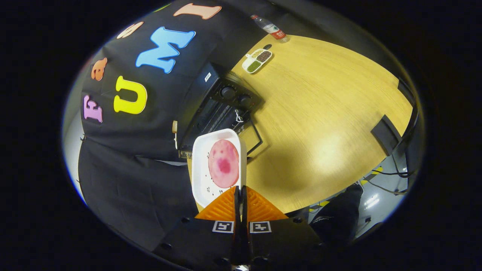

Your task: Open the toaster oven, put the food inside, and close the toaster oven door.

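Gripper (241,195) jaws nearly closed, pinching the white tray (201,165) rim (pink food (223,163) on it). Keep it level, steer centre-frame into the open toaster oven (220,109).

My gripper (241,195): orange fingers (226,207) pinched nearly together on the near rim of a white tray (201,165), holding it up above the table (320,124). On tray: a round pink slice of food (223,163), darker red blotch in its middle, plus a few dark specks on the white. Beyond tray, black toaster oven (222,105) against the booth wall, 2 knobs on its front, door (246,133) dropped open twd me. Further back on table: small white divided dish (257,60) w/ green, brown & pale contents, a capped bottle (270,28) lying near it. Dark block (386,134) at table's far edge.
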Tool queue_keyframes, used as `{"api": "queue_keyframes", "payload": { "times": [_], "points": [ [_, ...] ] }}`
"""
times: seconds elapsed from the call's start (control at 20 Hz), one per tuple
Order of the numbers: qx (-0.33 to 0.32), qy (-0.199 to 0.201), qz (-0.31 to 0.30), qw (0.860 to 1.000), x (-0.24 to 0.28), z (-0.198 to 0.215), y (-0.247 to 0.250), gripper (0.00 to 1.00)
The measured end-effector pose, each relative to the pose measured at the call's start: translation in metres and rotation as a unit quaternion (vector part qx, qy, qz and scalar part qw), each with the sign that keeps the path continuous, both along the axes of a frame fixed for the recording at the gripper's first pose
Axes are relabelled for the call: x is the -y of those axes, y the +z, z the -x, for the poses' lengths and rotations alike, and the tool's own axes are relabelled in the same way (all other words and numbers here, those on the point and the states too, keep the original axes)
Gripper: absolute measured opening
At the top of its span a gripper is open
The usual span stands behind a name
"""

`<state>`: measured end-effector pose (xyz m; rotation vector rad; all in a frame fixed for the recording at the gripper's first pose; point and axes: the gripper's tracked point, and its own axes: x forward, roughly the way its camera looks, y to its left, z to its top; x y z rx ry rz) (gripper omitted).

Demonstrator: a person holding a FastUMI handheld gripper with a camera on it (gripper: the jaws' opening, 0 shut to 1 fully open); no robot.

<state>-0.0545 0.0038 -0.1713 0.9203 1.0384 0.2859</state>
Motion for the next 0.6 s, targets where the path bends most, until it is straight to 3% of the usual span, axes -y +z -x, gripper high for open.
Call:
{"api": "queue_keyframes", "payload": {
  "times": [0.6],
  "points": [
    [-0.027, 0.022, -0.023, 0.999, -0.075, -0.071, -0.022, 0.01]
  ]
}}
